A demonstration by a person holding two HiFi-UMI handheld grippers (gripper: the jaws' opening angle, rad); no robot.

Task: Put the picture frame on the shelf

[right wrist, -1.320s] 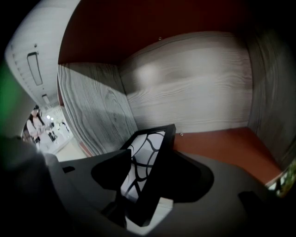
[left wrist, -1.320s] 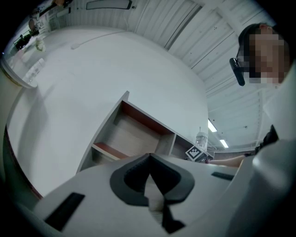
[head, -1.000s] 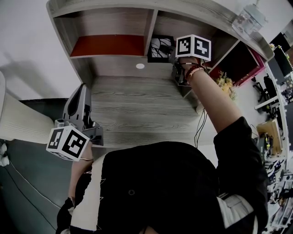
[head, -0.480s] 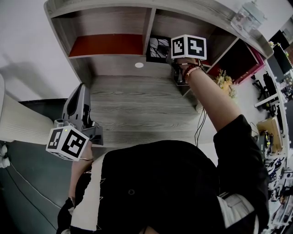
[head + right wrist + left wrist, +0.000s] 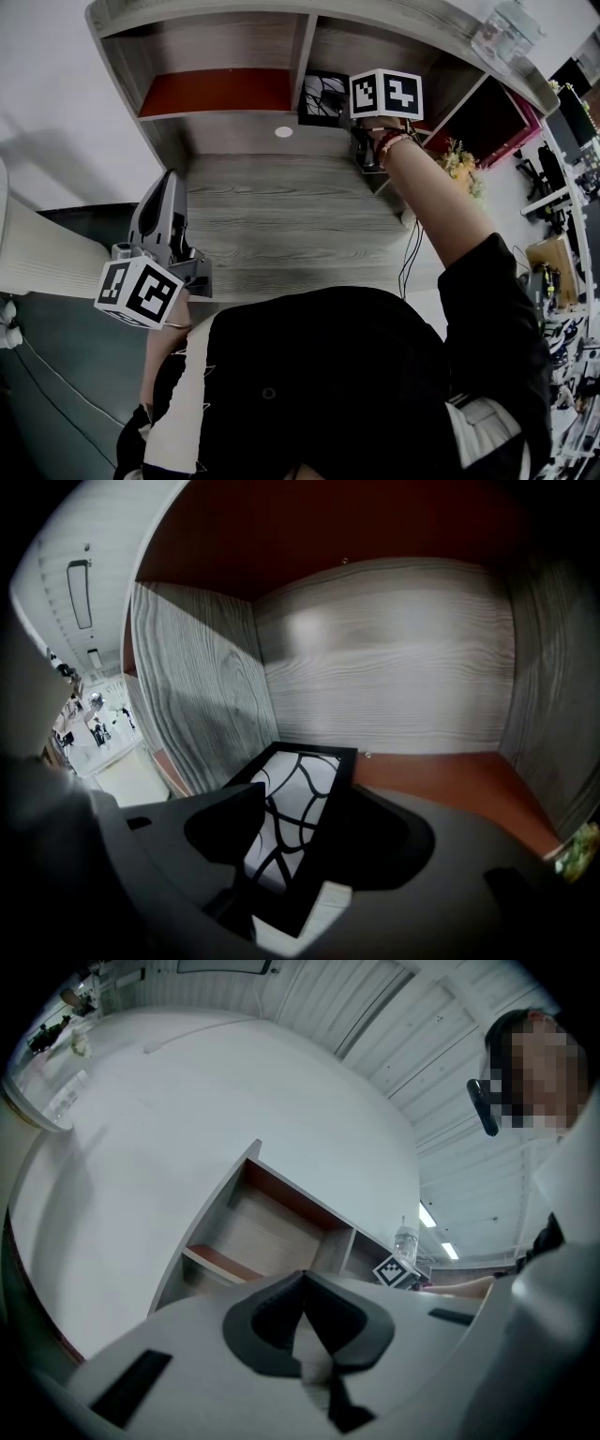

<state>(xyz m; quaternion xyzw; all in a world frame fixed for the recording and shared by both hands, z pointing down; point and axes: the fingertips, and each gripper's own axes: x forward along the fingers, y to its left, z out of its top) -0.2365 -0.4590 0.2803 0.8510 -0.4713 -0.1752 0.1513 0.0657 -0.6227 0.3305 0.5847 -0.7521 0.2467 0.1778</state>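
Note:
The picture frame (image 5: 322, 97) has a black border and a white face with curved black lines. It sits inside the middle compartment of the grey wood shelf (image 5: 309, 52). My right gripper (image 5: 359, 127) is shut on the frame's near end. In the right gripper view the frame (image 5: 298, 803) runs between the jaws of the right gripper (image 5: 302, 860) toward the back wall, above the compartment's red-brown floor (image 5: 450, 785). My left gripper (image 5: 168, 183) hovers over the desk's left edge, shut and holding nothing. In its own view the left gripper (image 5: 302, 1288) points up at the shelf.
The shelf stands at the back of a grey wood desk (image 5: 281, 220). A clear water bottle (image 5: 506, 39) stands on the shelf top at the right. Dried flowers (image 5: 461, 169) and a hanging cable (image 5: 410, 264) are at the desk's right edge.
My right gripper has shifted slightly left and further into the middle compartment, carrying the frame with it. The left gripper has not moved.

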